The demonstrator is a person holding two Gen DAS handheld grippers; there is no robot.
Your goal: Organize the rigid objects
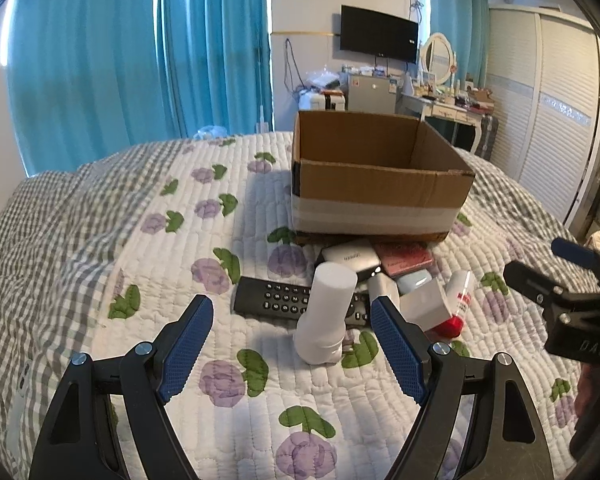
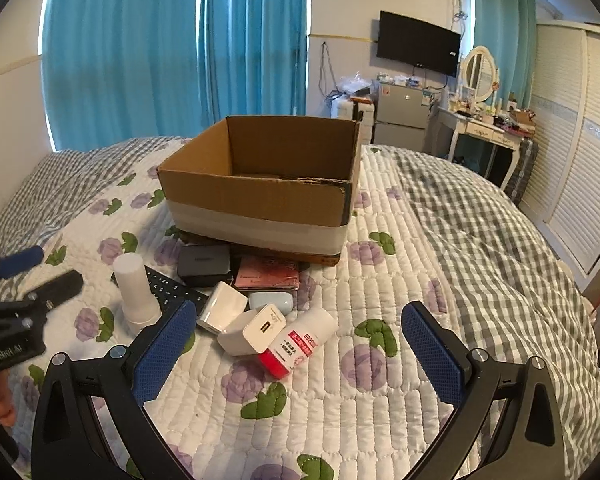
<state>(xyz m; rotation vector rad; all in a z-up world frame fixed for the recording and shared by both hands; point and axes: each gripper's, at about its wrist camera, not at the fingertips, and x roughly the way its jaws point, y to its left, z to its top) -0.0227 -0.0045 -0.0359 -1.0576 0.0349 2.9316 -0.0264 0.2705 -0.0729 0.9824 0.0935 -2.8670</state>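
A: We're at the start of a pick. Our left gripper [image 1: 292, 312] has its jaws wide apart and holds nothing; the white bottle [image 1: 327, 314] stands upright between and just beyond the fingertips. Our right gripper [image 2: 299, 322] is also spread and empty, aimed at the pile.

B: Where's everything else?

A: On the quilt [image 1: 172, 264], in front of the cardboard box [image 1: 376, 184]: a black remote [image 1: 268, 298] behind the bottle, a white charger [image 2: 252, 330], and a red-and-white bottle [image 2: 302, 340] lying on its side. As far as we can see inside the box, it looks empty.

B: Next move?

A: We judge the left goes forward to straddle the white bottle, closes on its body, then lifts it clear over the box's near wall. It's tall, so we grip low and square or it tips.
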